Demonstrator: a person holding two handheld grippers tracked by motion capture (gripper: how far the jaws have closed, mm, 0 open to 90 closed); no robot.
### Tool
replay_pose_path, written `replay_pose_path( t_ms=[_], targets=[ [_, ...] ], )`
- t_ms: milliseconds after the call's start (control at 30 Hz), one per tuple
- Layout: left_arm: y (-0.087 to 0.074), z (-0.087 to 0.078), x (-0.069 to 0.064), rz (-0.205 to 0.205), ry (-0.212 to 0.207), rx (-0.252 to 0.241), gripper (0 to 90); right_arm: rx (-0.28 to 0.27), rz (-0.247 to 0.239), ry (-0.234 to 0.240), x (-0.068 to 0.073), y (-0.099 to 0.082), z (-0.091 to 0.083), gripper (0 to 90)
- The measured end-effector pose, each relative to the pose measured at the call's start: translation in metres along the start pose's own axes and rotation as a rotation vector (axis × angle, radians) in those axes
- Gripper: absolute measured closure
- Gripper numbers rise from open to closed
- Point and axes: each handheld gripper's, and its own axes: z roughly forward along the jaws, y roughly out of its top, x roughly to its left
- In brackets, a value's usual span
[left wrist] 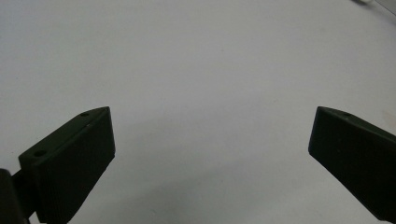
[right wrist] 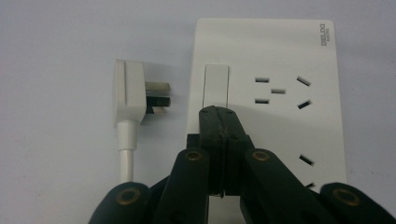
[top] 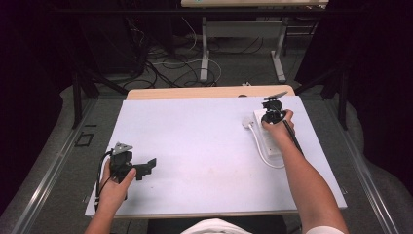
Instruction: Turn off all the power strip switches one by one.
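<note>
Left hand (top: 114, 187) nearest, at the table's (top: 195, 146) near-left corner, holding the left tongs (top: 146, 168) low over the white surface, pointed toward the table's middle. Jaws spread wide in the left gripper view, bare white tabletop between them, nothing gripped, left tongs (left wrist: 210, 140) touching nothing I can see. No containers on the table. Right hand (top: 277, 127) is out near the far-right corner with the right tongs (top: 270, 116) pointing down onto a white power strip (top: 270, 141) that lies along the right edge. Right gripper view: right tongs (right wrist: 218, 111) pressed fully together, nothing between the jaws, tips sitting on the strip's face at the lower end of its white rocker switch (right wrist: 217, 88); can't tell if they are actually pressing it or just resting. Power strip (right wrist: 280, 56) has socket openings (right wrist: 280, 91) beside the switch and more further down, all vacant. White plug (right wrist: 133, 93) lies flat on the table just beside the strip's edge, prongs facing the strip but apart from it, not inserted. Its white cable (top: 260, 153) loops along the strip toward the near side.
</note>
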Motion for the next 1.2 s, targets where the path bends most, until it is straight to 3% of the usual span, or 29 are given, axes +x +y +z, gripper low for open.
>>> replay_pose_path(
  t_ms=[667,1200],
  targets=[
    [0.0,0.0,0.001,0.001,0.001,0.006,0.6,-0.002,0.021,0.008,-0.001,0.003,0.001,90.0],
    [0.0,0.0,0.002,-0.003,-0.001,0.01,0.6,-0.008,0.051,0.022,-0.01,0.006,0.0,90.0]
  ],
)
